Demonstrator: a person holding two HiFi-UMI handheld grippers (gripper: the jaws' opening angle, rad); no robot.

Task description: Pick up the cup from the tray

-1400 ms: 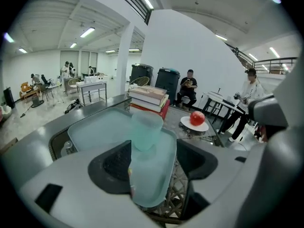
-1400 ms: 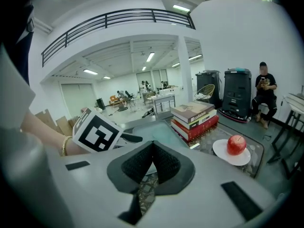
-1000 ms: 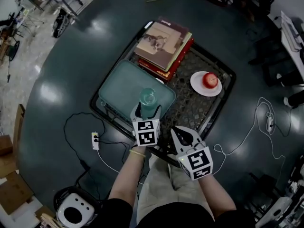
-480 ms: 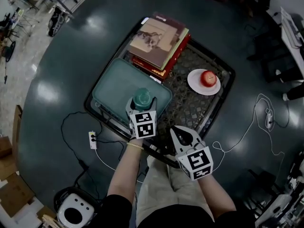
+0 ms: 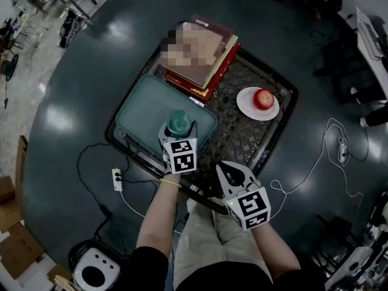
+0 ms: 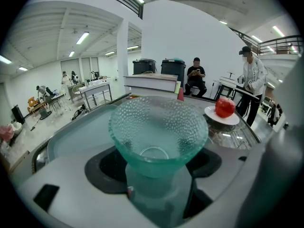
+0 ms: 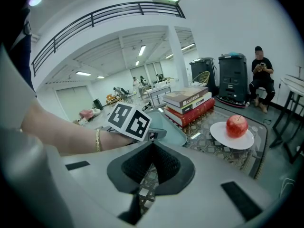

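A teal dimpled glass cup is held over the near part of the teal tray. My left gripper is shut on it, jaws on either side of its lower part. In the left gripper view the cup fills the middle, mouth up, its base pinched between the jaws, with the tray behind it. Whether the base touches the tray is hidden. My right gripper hovers near the front edge of the black woven tray, shut and holding nothing; its jaw tips meet in the right gripper view.
A stack of books lies at the back of the black tray. A red apple sits on a white plate at its right. On the round dark table are a power strip and a white cable.
My left gripper has moved a little left and away from me with the cup in it. The right gripper has stayed put.
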